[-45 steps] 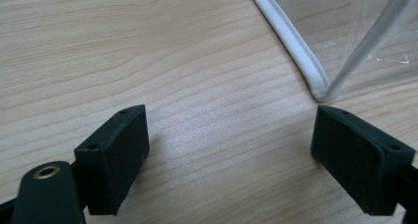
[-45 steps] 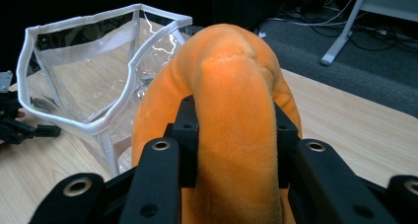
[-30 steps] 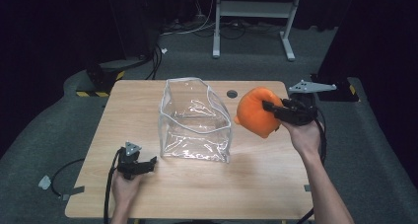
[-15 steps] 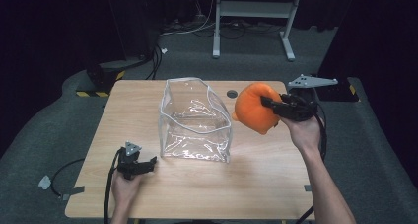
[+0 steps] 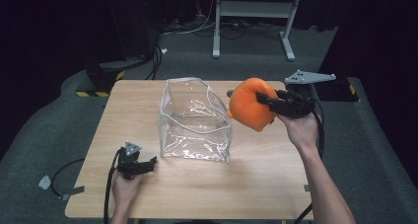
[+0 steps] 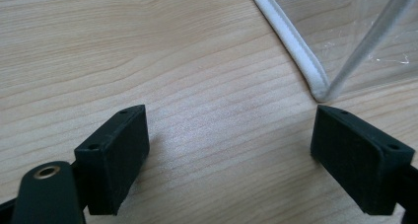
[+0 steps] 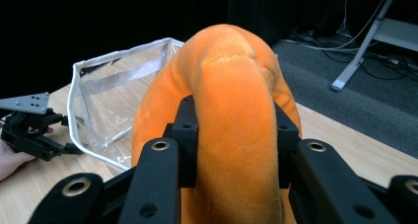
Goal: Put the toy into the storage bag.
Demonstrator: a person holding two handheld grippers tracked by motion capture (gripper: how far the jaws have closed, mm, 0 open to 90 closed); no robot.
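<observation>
An orange plush toy point(image 5: 250, 104) hangs in the air just right of the clear plastic bag point(image 5: 194, 120), clamped in my right gripper point(image 5: 263, 99). In the right gripper view the jaws pinch a fold of the plush toy point(image 7: 231, 105), with the bag point(image 7: 113, 86) beyond it to the left. My left gripper point(image 5: 148, 163) rests on the wooden table point(image 5: 256, 169) near the bag's front left corner, its jaws wide open. In the left gripper view nothing lies between the fingers point(image 6: 116, 152), and the bag's white-edged corner point(image 6: 315, 83) sits just ahead.
The bag stands upright with its mouth open toward the top. A small dark round mark point(image 5: 229, 93) sits on the table behind the toy. A metal stand point(image 5: 251, 17) and cables lie on the grey floor beyond the table.
My right gripper has lifted the plush toy higher and a little closer to the bag's top edge. The left gripper has stayed in place.
</observation>
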